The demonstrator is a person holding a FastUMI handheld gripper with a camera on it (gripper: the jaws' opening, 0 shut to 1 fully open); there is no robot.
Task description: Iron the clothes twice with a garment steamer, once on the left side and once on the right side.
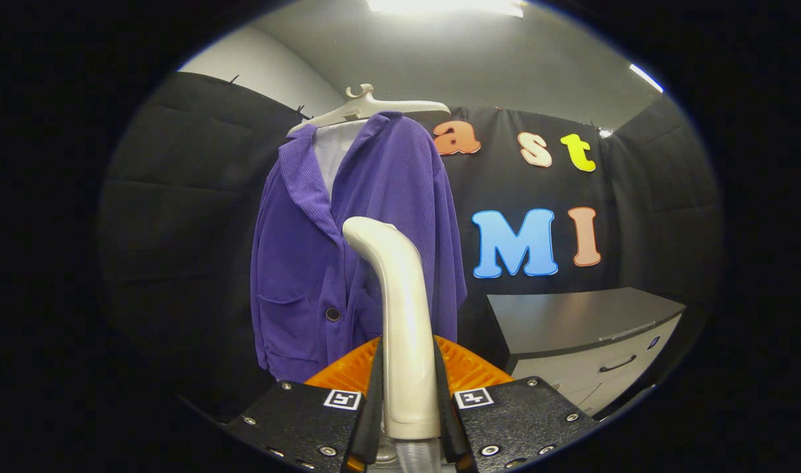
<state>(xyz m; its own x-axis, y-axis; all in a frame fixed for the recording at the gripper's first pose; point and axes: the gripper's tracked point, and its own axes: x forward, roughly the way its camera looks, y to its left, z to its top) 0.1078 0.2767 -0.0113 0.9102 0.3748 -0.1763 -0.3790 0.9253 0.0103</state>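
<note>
A purple corduroy jacket point(368, 243) hangs on a white hanger point(368, 108) ahead of me, front facing me, with a dark button and patch pockets low down. My gripper point(408, 394) is shut on the cream handle of the garment steamer point(400, 309), which rises between the fingers and curves at its top toward the jacket's middle, near the lapel. The steamer head looks close to the cloth, but I cannot tell whether it touches. A ribbed hose leaves the handle's bottom between the fingers.
A grey cabinet point(584, 335) with drawers and a dark top stands to the right of the jacket. An orange ribbed part point(469, 368) sits just behind the fingers. Black cloth walls close in the booth.
</note>
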